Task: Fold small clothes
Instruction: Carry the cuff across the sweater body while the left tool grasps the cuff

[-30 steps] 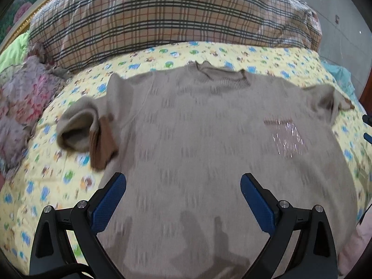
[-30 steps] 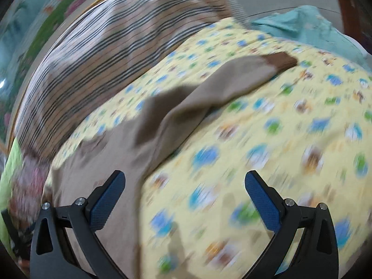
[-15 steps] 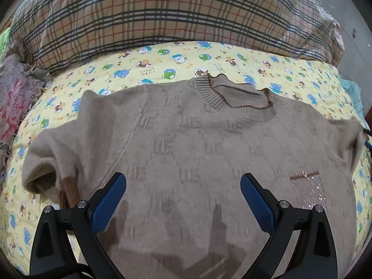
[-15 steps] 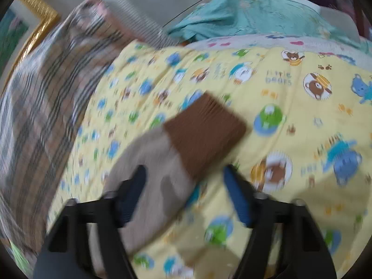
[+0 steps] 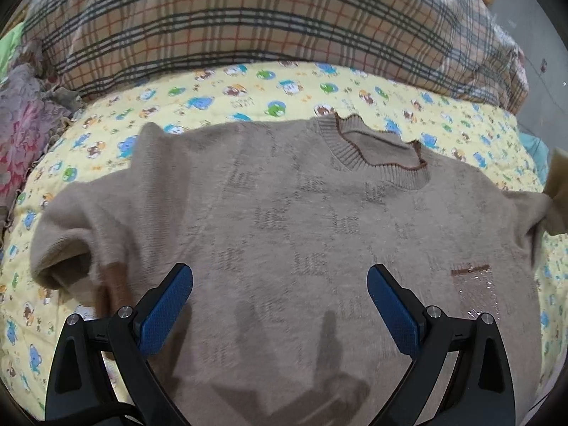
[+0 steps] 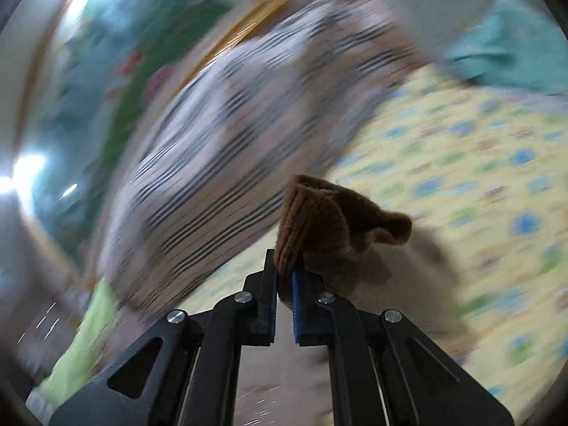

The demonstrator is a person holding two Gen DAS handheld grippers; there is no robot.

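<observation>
A small beige knit sweater (image 5: 284, 234) lies face up on the yellow cartoon-print quilt (image 5: 106, 135), collar (image 5: 380, 156) toward the pillow. Its left sleeve (image 5: 71, 248) is folded back with the brown cuff (image 5: 113, 280) beside my left finger. My left gripper (image 5: 280, 305) is open and empty, low over the sweater's chest. My right gripper (image 6: 284, 280) is shut on the brown cuff (image 6: 319, 220) of the other sleeve and holds it lifted above the quilt (image 6: 479, 177). That lifted sleeve shows at the right edge of the left wrist view (image 5: 555, 195).
A large plaid pillow (image 5: 266, 25) lies along the head of the bed; it also shows blurred in the right wrist view (image 6: 248, 142). A floral cloth (image 5: 21, 135) lies at the left. A teal cloth (image 6: 507, 42) lies beyond the quilt's right side.
My right gripper has closed on the brown sleeve cuff and lifted it off the quilt, swinging fast. My left gripper has moved forward over the sweater toward the collar, still open.
</observation>
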